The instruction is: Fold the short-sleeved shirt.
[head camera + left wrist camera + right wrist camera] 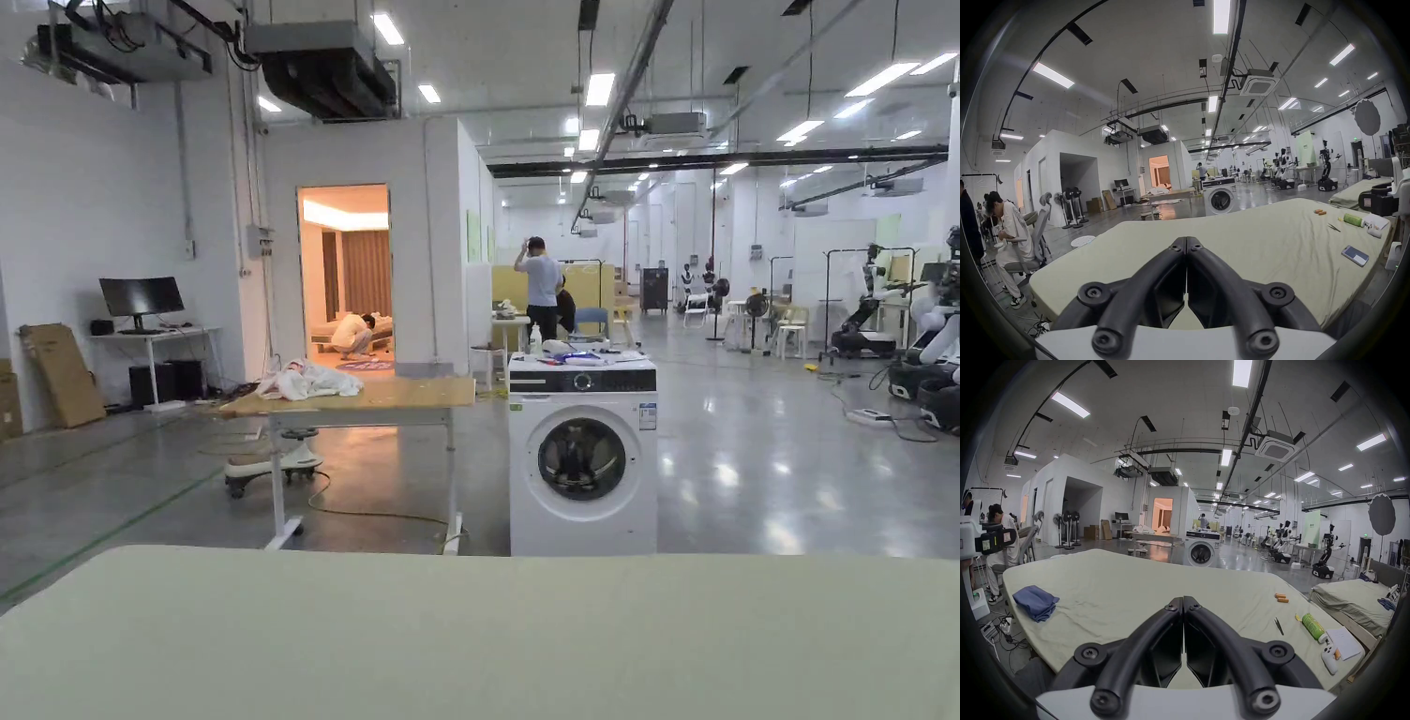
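A blue shirt lies bunched in a loose heap near the left edge of the pale green bed, far to the left of my right gripper. That gripper is shut with its black jaws pressed together and nothing between them, held above the bed's middle. My left gripper is also shut and empty, raised over the bare sheet. In the head view the bed fills the bottom as a plain green surface.
On the bed's right side lie two orange batteries, tweezers, a green bottle, a notepad, a white controller and a phone. A washing machine stands beyond. A person sits at left.
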The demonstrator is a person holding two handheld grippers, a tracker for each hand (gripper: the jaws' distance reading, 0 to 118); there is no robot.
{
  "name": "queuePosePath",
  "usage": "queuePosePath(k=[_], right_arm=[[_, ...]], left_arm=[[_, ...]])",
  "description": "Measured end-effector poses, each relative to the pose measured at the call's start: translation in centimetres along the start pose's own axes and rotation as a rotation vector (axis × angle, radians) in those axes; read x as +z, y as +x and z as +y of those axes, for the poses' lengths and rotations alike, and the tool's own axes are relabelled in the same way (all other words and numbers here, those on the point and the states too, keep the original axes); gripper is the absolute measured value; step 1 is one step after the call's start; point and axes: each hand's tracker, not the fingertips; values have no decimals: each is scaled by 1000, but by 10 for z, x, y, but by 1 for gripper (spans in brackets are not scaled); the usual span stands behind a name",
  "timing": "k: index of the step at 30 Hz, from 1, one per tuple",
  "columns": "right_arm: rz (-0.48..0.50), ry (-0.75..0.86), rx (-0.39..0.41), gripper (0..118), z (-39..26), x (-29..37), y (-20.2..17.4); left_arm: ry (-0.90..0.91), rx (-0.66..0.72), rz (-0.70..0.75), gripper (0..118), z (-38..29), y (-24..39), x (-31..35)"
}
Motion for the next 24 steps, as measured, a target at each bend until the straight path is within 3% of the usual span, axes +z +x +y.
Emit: queuePosePath(k=[6, 19, 24], right_arm=[[-39, 28, -22, 0, -2, -2, 3], [-16, 38, -73, 0, -5, -2, 5], [-9, 56, -128, 2, -5, 1, 11]], left_arm=[[24, 63, -15, 0, 6, -8, -2], [30, 54, 7, 0, 10, -12, 1], [37, 55, -13, 0, 13, -12, 2]])
